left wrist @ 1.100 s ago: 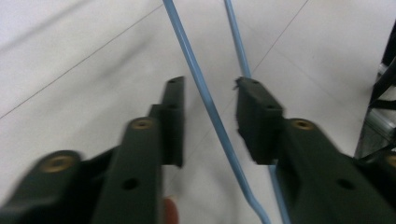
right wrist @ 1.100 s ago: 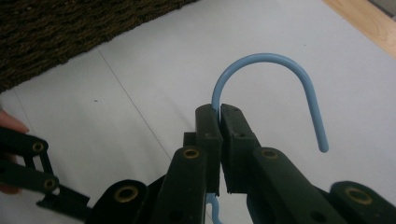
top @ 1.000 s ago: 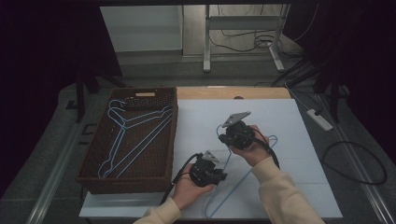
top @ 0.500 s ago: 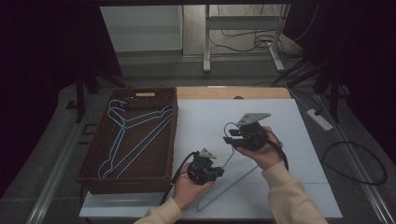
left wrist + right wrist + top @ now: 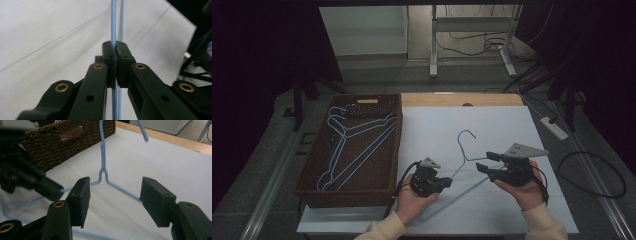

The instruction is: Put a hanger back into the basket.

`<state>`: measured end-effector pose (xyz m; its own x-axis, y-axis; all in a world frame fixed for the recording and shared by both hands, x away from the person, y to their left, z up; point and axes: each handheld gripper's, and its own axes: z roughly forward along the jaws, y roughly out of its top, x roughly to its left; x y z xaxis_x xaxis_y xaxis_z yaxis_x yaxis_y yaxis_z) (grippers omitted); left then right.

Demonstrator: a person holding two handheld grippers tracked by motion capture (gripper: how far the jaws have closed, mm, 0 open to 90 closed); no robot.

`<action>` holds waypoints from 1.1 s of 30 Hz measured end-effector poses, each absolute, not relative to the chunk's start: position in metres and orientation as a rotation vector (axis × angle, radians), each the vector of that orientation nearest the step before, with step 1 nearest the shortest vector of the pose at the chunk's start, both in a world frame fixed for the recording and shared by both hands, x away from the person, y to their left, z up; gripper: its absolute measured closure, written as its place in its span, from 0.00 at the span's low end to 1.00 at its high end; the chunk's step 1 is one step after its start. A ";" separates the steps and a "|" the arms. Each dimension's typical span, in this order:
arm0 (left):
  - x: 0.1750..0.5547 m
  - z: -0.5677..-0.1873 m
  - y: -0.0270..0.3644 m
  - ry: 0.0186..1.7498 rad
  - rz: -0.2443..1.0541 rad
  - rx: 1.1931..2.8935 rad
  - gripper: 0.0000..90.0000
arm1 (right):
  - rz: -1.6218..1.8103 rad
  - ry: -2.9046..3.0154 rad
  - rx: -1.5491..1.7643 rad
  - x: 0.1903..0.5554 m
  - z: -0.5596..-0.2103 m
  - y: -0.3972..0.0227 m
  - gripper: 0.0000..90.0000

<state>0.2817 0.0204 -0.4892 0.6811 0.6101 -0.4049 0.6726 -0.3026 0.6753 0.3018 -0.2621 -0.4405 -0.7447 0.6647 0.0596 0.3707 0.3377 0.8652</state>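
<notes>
A blue wire hanger [image 5: 460,150] lies on the white table [image 5: 507,125], hook pointing away from me. My left gripper [image 5: 448,182] is shut on the hanger's left shoulder wire; in the left gripper view the pads [image 5: 116,48] pinch the blue wire [image 5: 113,22]. My right gripper [image 5: 486,161] stands to the right of the hanger's neck. Its jaws have just been opening, and nothing is pressed between them. In the right gripper view the open gripper [image 5: 115,195] faces the hanger's neck [image 5: 102,157], with the left gripper [image 5: 50,188] at the left.
A dark wicker basket [image 5: 347,197] with several blue hangers [image 5: 347,145] stands at the table's left. A wooden strip [image 5: 462,99] runs along the far edge. A power strip [image 5: 554,127] and cables [image 5: 592,175] lie on the floor at the right.
My right gripper has opened, let go of the hanger near its hook, and moved right and toward me. The left gripper has stayed put, gripping the wire.
</notes>
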 end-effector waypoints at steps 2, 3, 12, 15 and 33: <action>0.280 -0.486 0.022 0.984 -0.078 1.994 0.97 | 1.376 2.287 0.930 0.295 -0.446 -0.270 0.45; 0.279 -0.485 0.022 0.980 -0.077 1.991 0.97 | 1.371 2.284 0.930 0.292 -0.447 -0.273 0.44; 0.273 -0.469 0.031 0.953 -0.068 1.937 0.97 | 1.401 2.197 0.947 0.273 -0.456 -0.293 0.41; 0.270 -0.459 0.036 0.935 -0.053 1.921 0.97 | 1.408 2.185 0.956 0.270 -0.457 -0.297 0.41; 0.260 -0.420 0.067 0.882 -0.001 1.846 0.97 | 1.389 2.162 0.999 0.273 -0.464 -0.306 0.41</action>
<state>0.2602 0.0673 -0.4197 0.7293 0.5663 -0.3840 0.5674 -0.1870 0.8020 0.2726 -0.3062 -0.4644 -0.6742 0.7363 0.0573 0.3585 0.2584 0.8971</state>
